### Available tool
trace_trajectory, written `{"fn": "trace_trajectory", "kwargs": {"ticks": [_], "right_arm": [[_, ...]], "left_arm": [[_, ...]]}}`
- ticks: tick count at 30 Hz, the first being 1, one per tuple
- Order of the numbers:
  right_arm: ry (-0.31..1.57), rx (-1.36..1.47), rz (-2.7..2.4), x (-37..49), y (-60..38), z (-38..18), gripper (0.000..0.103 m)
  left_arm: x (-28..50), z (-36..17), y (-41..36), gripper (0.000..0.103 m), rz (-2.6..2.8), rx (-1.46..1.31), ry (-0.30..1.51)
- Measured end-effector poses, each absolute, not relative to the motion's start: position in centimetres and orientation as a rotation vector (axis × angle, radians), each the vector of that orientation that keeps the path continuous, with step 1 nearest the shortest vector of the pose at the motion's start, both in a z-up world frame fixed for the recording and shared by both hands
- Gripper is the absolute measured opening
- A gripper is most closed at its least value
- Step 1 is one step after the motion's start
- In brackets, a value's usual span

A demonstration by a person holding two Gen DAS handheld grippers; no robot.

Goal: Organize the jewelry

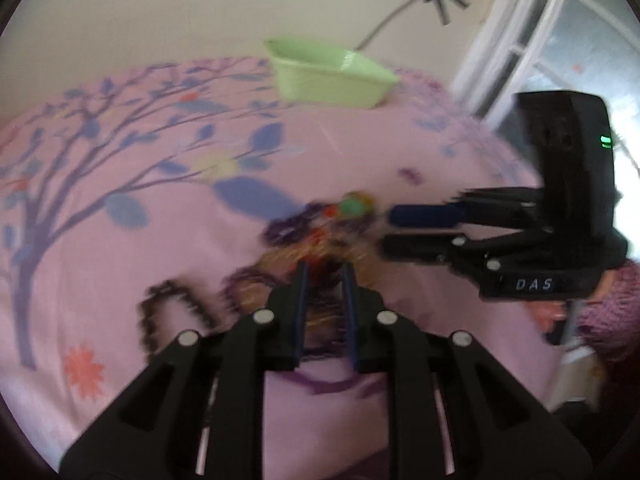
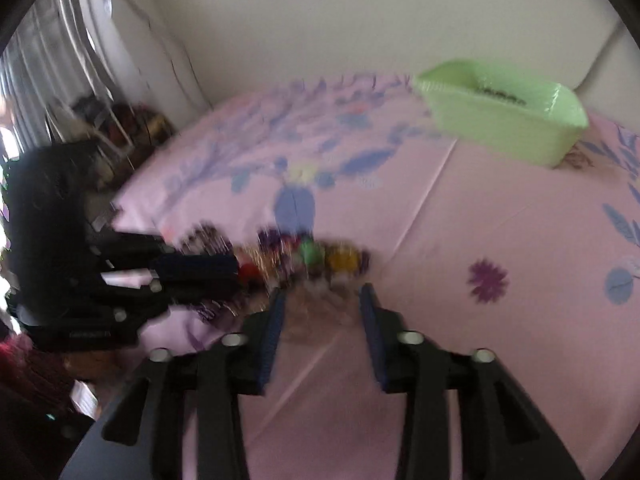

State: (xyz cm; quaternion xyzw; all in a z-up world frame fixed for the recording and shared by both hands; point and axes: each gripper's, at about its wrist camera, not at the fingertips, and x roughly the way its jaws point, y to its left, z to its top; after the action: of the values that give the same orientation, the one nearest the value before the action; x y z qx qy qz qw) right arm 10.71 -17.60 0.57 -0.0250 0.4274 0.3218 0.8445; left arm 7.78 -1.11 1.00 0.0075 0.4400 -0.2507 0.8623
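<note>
Jewelry pile [image 1: 320, 236]: blurred heap on pink floral bedsheet [image 1: 120, 280], just ahead of both tools.
Left gripper [image 1: 325, 270]: jaws slightly apart, tips over the pile; contact unclear.
Right gripper [image 2: 322, 294]: jaws wide apart, pile at 12 o'clock.
Green basket [image 2: 500, 128]: 1 o'clock, well apart.

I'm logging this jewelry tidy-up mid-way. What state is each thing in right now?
green bin: upright on the bedsheet, something dark inside
jewelry pile: loose on the bedsheet, not in the bin
left gripper: slightly open, empty, over the pile
right gripper: open, empty, at the pile
</note>
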Motion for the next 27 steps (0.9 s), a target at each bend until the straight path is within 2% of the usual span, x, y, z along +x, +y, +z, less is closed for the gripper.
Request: {"fn": "trace_trajectory", "kwargs": {"ticks": [11, 12, 13, 15, 18, 21, 23, 24, 25, 27], "right_arm": [[0.882, 0.106, 0.419, 7.5, -28.5, -0.1, 0.000], [0.872, 0.140, 0.378, 6.8, -30.4, -0.1, 0.000], [0.863, 0.158, 0.353, 6.3, -31.6, 0.0, 0.000], [0.841, 0.205, 0.291, 5.3, -34.5, 0.4, 0.000], [0.838, 0.226, 0.257, 4.2, -36.6, 0.3, 0.000], [0.838, 0.257, 0.273, 3.5, -36.9, -0.1, 0.000], [0.829, 0.263, 0.296, 3.3, -36.4, -0.3, 0.001], [0.825, 0.259, 0.310, 3.0, -36.2, -0.4, 0.008], [0.823, 0.252, 0.318, 2.7, -35.9, -0.4, 0.022], [0.816, 0.202, 0.334, 2.1, -35.3, -0.2, 0.025]], "left_arm": [[7.0, 1.6, 1.5, 0.017, -0.420, 0.003, 0.883], [6.6, 2.0, 1.4, 0.023, -0.428, 0.008, 0.874], [6.1, 2.5, 1.3, 0.035, -0.430, 0.011, 0.863], [5.1, 3.6, 0.7, 0.044, -0.447, 0.021, 0.827], [4.2, 4.9, -1.6, 0.048, -0.523, 0.057, 0.785], [4.2, 5.2, -6.3, 0.062, -0.601, 0.147, 0.764], [4.3, 4.9, -9.6, 0.063, -0.647, 0.216, 0.743], [4.4, 4.5, -11.4, 0.064, -0.677, 0.259, 0.735], [4.7, 4.1, -13.0, 0.065, -0.695, 0.296, 0.737], [5.7, 2.9, -15.5, 0.066, -0.709, 0.355, 0.757]]}}
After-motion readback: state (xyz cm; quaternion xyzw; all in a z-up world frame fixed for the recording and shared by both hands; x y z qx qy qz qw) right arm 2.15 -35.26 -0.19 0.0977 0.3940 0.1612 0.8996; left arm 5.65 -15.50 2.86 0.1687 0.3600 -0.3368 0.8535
